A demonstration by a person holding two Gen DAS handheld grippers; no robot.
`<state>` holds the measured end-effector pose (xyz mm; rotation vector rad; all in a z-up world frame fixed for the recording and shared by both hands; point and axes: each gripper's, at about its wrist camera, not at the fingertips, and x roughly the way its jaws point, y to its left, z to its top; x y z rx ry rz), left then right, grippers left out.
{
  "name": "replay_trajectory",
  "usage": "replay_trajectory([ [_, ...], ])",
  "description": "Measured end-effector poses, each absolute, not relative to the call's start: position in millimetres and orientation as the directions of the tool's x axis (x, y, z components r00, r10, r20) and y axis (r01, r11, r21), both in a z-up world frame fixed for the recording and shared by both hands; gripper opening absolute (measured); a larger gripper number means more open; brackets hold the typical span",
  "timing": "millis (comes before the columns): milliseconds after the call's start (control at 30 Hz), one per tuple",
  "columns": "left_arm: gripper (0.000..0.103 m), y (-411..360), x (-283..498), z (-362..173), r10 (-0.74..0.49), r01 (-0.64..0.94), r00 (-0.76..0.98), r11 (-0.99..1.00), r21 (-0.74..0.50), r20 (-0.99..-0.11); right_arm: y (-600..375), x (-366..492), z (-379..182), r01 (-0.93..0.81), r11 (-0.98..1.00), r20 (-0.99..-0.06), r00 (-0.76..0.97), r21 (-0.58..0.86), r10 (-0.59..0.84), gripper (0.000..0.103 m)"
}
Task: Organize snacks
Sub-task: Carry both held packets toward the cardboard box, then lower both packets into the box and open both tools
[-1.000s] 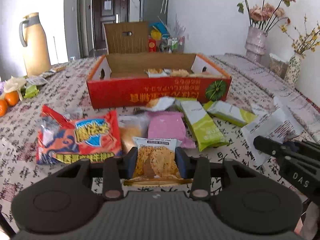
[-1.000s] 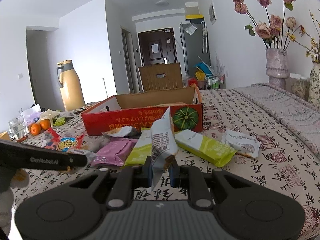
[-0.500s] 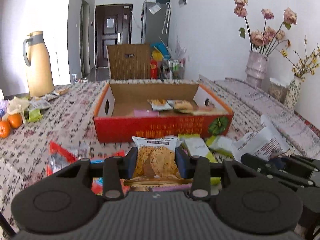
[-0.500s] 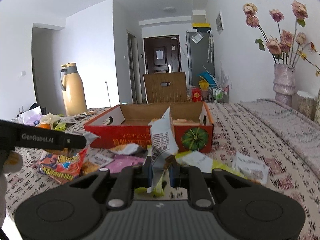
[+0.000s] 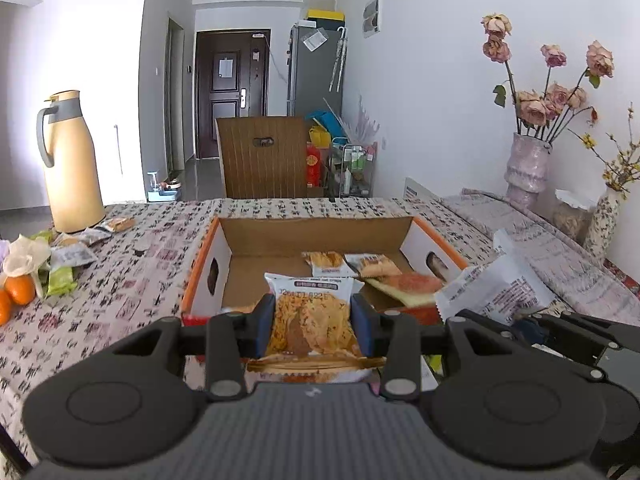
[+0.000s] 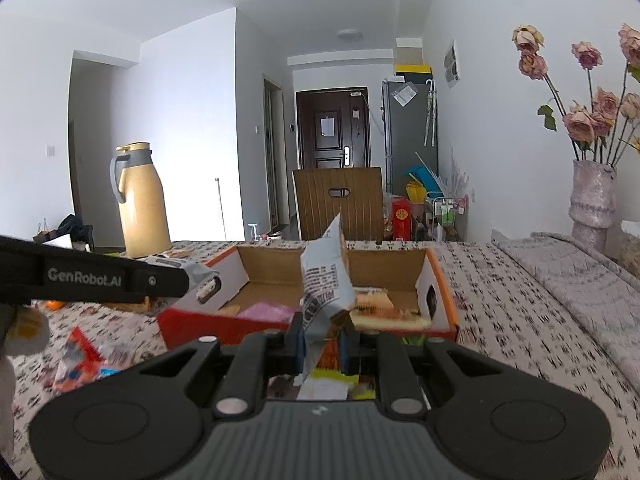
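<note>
My left gripper (image 5: 313, 322) is shut on a clear snack packet with orange-brown crisps (image 5: 310, 320), held over the near wall of the red cardboard box (image 5: 204, 276). My right gripper (image 6: 320, 338) is shut on a white printed snack packet (image 6: 326, 276), which stands upright just before the same box (image 6: 438, 276); it also shows at the right of the left wrist view (image 5: 496, 288). Several snack packets (image 5: 360, 266) lie inside the box. An orange-red chip bag (image 6: 80, 360) lies on the table to the left.
A patterned tablecloth (image 5: 132, 280) covers the table. A yellow thermos jug (image 5: 72, 164) stands at the far left with oranges (image 5: 18, 290) and small packets near it. A vase of pink flowers (image 5: 528, 160) stands at the right. A wooden chair (image 5: 264, 156) is behind the table.
Both grippers have risen and moved forward toward the box with their packets held. The loose snacks on the table have dropped below the views, and the box interior now shows.
</note>
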<state>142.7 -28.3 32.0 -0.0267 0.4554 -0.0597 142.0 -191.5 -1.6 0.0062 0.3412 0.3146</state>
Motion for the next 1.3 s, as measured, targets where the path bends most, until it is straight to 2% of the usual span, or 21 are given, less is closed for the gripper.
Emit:
replay_trajectory([
  [567, 0.041, -20.8, 242.1, 28.7, 0.015, -0.031, 0.897, 0.999, -0.028, -0.443, -169.6, 247.7, -2.8, -0.285, 0.958, -0.370, 0.887, 0.035, 0.277, 0.015],
  [900, 0.041, -1.7, 261.8, 4.4, 0.024, -0.053, 0.879, 0.997, -0.047, -0.476, -163.9, 267.9, -27.9, -0.275, 0.960, -0.432, 0.862, 0.041, 0.265, 0.015],
  [1000, 0.044, -2.6, 258.3, 3.9, 0.012, -0.040, 0.884, 0.998, -0.049, -0.468, -165.9, 268.9, -28.7, -0.272, 0.961, -0.442, 0.857, 0.047, 0.264, 0.018],
  [1067, 0.054, -4.5, 255.2, 4.6, 0.016, -0.042, 0.890, 0.998, -0.045, -0.456, -167.4, 266.8, -27.8, -0.264, 0.963, -0.438, 0.861, 0.051, 0.259, 0.019],
  [1100, 0.062, -4.3, 254.3, 5.2, 0.019, -0.045, 0.893, 0.998, -0.048, -0.450, -168.4, 266.2, -27.1, -0.264, 0.963, -0.438, 0.861, 0.053, 0.260, 0.029],
  [1133, 0.080, -3.8, 252.9, 5.7, 0.027, -0.055, 0.897, 0.997, -0.051, -0.440, -170.4, 265.5, -26.7, -0.263, 0.963, -0.438, 0.860, 0.061, 0.263, 0.036],
  [1167, 0.092, -3.5, 250.7, 6.4, 0.040, -0.069, 0.904, 0.996, -0.051, -0.426, -172.9, 264.7, -25.7, -0.259, 0.964, -0.434, 0.862, 0.066, 0.262, 0.054],
  [1200, 0.096, -3.4, 248.7, 7.4, 0.055, -0.083, 0.909, 0.995, -0.050, -0.414, -174.0, 263.5, -24.9, -0.253, 0.965, -0.427, 0.867, 0.066, 0.256, 0.071],
  [1233, 0.102, -3.0, 247.4, 8.5, 0.063, -0.091, 0.911, 0.994, -0.052, -0.407, -175.5, 262.3, -24.0, -0.244, 0.967, -0.420, 0.873, 0.066, 0.249, 0.079],
  [1267, 0.103, -2.7, 246.7, 9.4, 0.066, -0.096, 0.913, 0.994, -0.055, -0.403, -177.1, 261.9, -23.2, -0.238, 0.969, -0.415, 0.876, 0.070, 0.245, 0.093],
  [1300, 0.103, -2.1, 246.5, 9.6, 0.070, -0.102, 0.913, 0.993, -0.058, -0.402, -179.0, 261.5, -22.6, -0.231, 0.970, -0.411, 0.879, 0.076, 0.242, 0.099],
])
